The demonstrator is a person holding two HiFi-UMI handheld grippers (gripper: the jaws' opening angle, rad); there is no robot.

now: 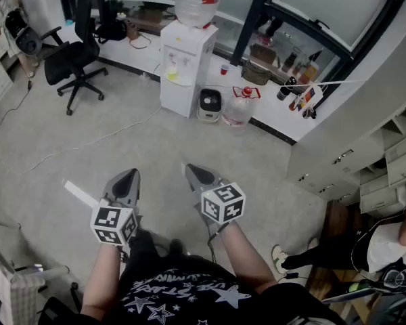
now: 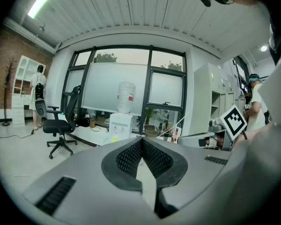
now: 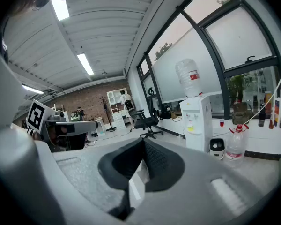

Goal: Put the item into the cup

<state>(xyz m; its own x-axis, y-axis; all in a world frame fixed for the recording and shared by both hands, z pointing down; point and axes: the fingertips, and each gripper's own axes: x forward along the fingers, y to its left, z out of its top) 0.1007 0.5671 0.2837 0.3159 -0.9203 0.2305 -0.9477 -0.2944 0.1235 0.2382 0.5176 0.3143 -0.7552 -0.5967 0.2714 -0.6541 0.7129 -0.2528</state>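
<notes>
No cup or item to be put in one shows close to the grippers in any view. My left gripper (image 1: 129,175) and right gripper (image 1: 190,169) are held side by side at waist height over the bare floor, both pointing forward. In the left gripper view the left gripper (image 2: 141,140) has its black ribbed pads pressed together with nothing between them. The right gripper (image 3: 143,142) is likewise shut and empty in the right gripper view. Each gripper appears at the edge of the other's view.
A white water dispenser (image 1: 186,66) stands ahead by the window ledge, with a small bin (image 1: 210,104) and a water jug (image 1: 238,108) beside it. A black office chair (image 1: 73,54) is at the far left. White cabinets (image 1: 355,161) and a seated person (image 1: 392,246) are on the right.
</notes>
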